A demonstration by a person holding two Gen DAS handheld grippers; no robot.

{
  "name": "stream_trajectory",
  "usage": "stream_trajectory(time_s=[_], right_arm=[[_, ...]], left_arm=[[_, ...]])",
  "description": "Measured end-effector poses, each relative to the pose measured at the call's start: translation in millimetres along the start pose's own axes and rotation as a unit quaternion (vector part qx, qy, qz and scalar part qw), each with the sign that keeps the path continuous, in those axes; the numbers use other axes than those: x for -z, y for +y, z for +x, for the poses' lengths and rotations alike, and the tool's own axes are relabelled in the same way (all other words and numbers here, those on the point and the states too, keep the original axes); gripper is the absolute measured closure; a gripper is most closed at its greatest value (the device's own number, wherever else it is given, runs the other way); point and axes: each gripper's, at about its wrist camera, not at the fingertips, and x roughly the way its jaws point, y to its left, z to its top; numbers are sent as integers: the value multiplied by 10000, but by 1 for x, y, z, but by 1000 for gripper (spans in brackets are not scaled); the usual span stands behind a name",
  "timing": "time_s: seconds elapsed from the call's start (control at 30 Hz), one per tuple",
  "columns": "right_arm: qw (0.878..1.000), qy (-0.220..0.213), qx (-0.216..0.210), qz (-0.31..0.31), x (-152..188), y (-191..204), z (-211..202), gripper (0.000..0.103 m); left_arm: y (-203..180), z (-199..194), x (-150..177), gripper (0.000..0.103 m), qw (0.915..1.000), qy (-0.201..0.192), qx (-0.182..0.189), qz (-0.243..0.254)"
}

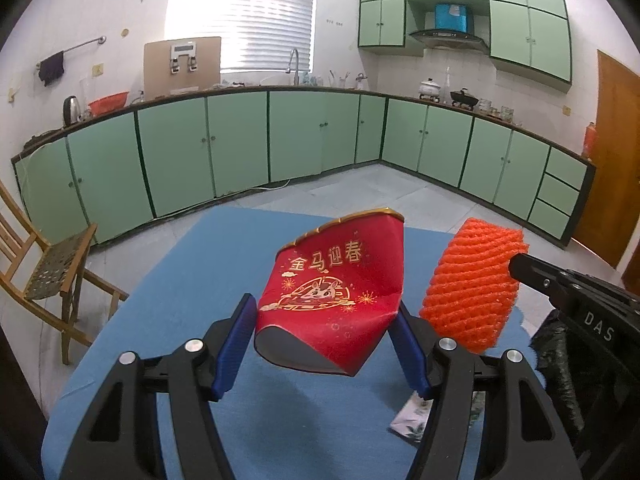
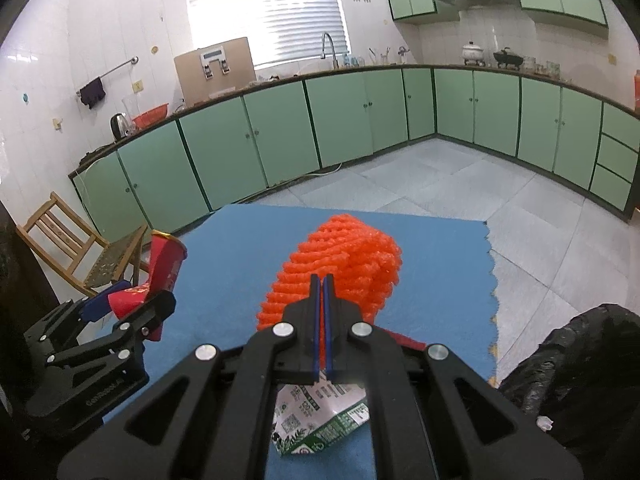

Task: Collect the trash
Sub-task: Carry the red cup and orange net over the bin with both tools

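Red cup (image 1: 334, 294) clamped in left gripper (image 1: 326, 344), raised over blue cloth (image 1: 192, 300). Orange foam net (image 2: 340, 268) pinched in right gripper (image 2: 322, 328), just right of cup. Carton (image 2: 320, 420) flat below, near edge.

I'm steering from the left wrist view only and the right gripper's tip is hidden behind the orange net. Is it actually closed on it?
Observer: Yes. In the right wrist view the right gripper has its blue pads nearly together, pinching the orange foam net.
Operator: What's the paper scrap under my gripper?
Observer: A crumpled green-and-white carton, lying on the blue mat below the right gripper.
Operator: Is the bag close?
Observer: A black trash bag sits at the mat's right edge.
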Motion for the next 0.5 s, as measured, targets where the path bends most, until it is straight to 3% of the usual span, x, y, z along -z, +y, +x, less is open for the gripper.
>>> stream_trajectory(time_s=[0.5], right_arm=[[9990,-333,293,94,9,-35,-74,103]], left_arm=[[-57,-30,-8,38,9986,-156,442,247]])
